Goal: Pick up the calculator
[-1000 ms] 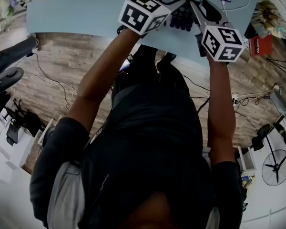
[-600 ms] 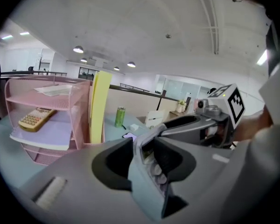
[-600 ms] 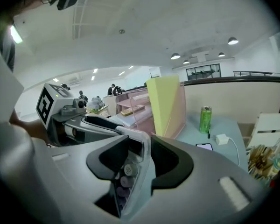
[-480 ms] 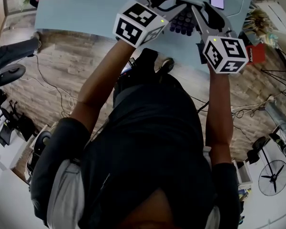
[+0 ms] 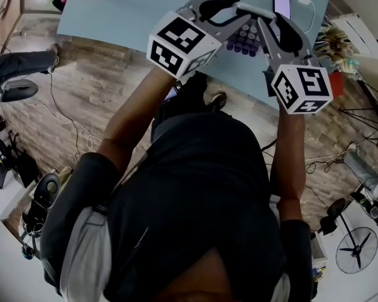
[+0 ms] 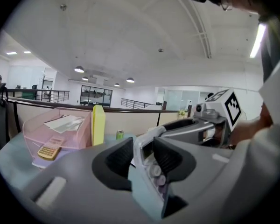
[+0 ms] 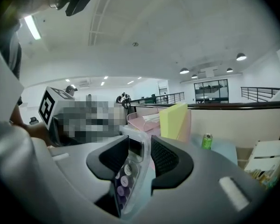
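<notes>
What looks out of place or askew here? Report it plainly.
Only the calculator stands out: it is tipped on edge rather than lying flat, clamped by the left gripper and the right gripper at once. Nothing looks spilled or damaged.

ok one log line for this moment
left gripper: jaws shut on calculator | right gripper: jaws shut on calculator | phase: two-gripper hold over table
</notes>
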A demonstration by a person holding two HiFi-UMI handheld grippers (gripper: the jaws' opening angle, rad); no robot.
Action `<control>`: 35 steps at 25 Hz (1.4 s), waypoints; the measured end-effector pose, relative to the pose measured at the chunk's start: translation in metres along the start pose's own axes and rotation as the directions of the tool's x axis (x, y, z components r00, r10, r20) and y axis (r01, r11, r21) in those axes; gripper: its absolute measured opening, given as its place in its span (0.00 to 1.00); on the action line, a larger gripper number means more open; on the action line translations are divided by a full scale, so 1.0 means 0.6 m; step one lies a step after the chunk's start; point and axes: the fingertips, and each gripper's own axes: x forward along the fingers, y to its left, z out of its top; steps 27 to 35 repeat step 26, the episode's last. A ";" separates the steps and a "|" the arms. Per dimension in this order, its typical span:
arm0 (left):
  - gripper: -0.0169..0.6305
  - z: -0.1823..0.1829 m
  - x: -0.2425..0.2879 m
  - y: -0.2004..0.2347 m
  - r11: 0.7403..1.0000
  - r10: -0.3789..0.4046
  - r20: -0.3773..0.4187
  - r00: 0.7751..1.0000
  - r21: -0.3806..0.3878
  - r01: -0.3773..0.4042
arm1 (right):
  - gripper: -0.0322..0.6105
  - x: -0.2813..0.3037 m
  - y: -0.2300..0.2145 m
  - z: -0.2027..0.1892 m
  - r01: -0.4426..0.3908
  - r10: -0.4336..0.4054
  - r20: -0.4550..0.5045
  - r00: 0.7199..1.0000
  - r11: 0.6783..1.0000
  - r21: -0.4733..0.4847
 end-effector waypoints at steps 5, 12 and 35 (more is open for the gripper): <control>0.32 0.042 -0.024 -0.023 0.999 0.016 0.057 0.998 0.030 -0.018 | 0.28 -0.030 0.017 0.039 -0.014 0.016 0.040 0.999 0.999 -0.049; 0.32 0.084 -0.061 -0.061 0.997 0.029 0.113 0.993 0.069 -0.037 | 0.27 -0.076 0.044 0.078 -0.029 0.037 0.087 0.996 0.995 -0.095; 0.32 0.121 -0.100 -0.128 0.991 0.027 0.166 0.986 0.122 -0.048 | 0.27 -0.149 0.074 0.106 -0.034 0.050 0.135 0.990 0.992 -0.125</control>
